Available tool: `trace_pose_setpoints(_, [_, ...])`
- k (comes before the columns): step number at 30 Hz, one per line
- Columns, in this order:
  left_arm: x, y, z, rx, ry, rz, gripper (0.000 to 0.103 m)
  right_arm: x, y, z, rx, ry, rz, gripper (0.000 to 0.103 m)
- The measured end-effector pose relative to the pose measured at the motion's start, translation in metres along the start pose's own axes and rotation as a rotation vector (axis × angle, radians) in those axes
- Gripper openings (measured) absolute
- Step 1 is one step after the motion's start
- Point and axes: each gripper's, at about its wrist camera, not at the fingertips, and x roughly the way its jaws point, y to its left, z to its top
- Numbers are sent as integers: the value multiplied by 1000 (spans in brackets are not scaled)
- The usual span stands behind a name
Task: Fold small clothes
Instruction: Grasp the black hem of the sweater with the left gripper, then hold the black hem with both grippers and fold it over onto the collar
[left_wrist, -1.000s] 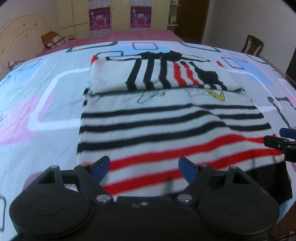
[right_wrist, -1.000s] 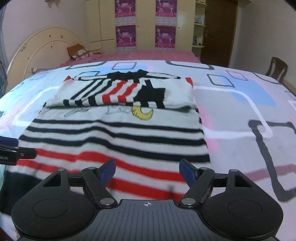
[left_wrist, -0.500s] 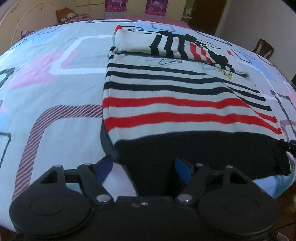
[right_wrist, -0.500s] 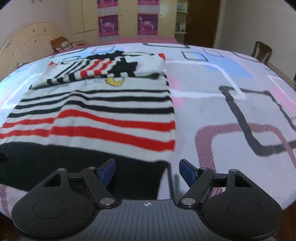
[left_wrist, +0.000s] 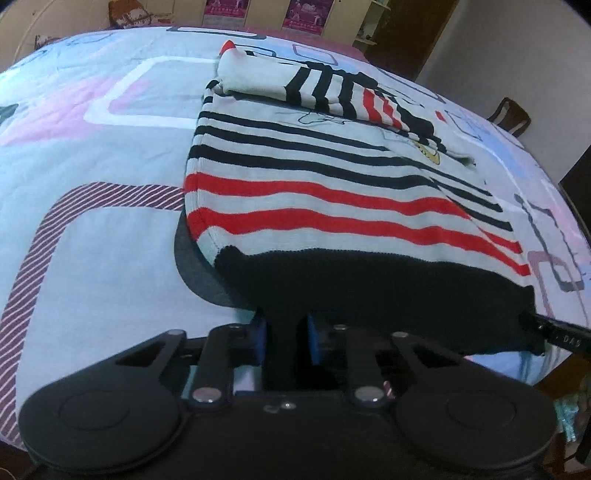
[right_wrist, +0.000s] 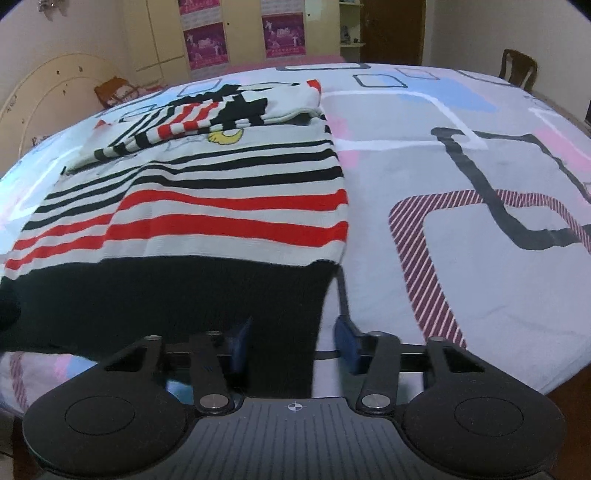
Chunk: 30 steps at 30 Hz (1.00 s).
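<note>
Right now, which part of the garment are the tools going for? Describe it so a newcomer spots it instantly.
On the patterned bedspread lies a striped sweater, its sleeves folded across the far end. Nearest the cameras is its solid black hem band. The left tool is pinching it and the right tool is closing on it; every other part is striped red, black and white.

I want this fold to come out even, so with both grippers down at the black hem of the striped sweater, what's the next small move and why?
Probably let the right gripper finish closing before lifting. The left gripper already pinches the black hem, jaws closing; the right's jaws, closing too, straddle the hem corner, one blue pad apart. Then both could carry the hem toward the folded sleeves.
</note>
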Motion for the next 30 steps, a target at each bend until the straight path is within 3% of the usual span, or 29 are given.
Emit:
trace_pose_setpoints(2, [0, 2, 1, -8, 3, -20, 12, 0, 2, 1, 6, 11, 15, 22])
trace_pose_setpoints(4, [-1, 3, 2, -6, 2, -33, 10, 1, 4, 2, 9, 25, 34, 12])
trace_pose_setpoints(9, [-11, 6, 9, -21, -26, -76, 9, -4, 4, 9, 27, 31, 72, 10])
trace_pose_setpoints(17, [-33, 0, 42, 6, -131, -133, 8, -27, 7, 42, 68, -82, 130, 10])
trace_pose_setpoints(24, [-38, -9, 87, 28, -227, -154, 8, -35, 10, 89, 80, -181, 168, 10])
trace_pose_setpoints(30, [-23, -12, 135, 16, -279, -132, 8, -15, 4, 139, 80, -244, 181, 10])
